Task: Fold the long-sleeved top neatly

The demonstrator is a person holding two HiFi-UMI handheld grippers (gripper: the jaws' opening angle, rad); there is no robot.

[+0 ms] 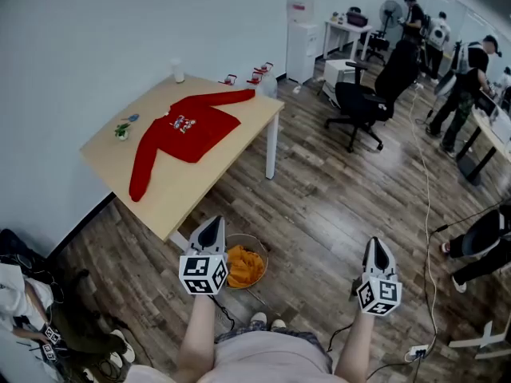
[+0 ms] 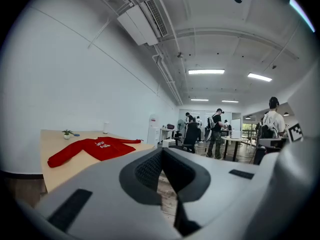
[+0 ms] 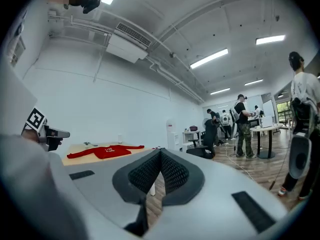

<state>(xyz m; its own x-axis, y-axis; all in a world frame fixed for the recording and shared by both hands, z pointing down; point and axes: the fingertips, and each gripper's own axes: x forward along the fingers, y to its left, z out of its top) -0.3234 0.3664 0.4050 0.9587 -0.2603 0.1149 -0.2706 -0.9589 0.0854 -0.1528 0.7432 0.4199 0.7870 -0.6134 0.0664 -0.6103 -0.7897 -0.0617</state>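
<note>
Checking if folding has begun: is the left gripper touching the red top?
Apart. Head view: the left gripper is off the table, well short of the red top on it.

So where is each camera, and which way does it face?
Head view: on the person's head, looking steeply down at floor, table and red top; forearms, left gripper and right gripper show.
Left gripper view: rides the left gripper, looks along its shut jaws at the table.
Right gripper view: rides the right gripper, looks along its shut jaws past the table.
Shared: all see the red top.
</note>
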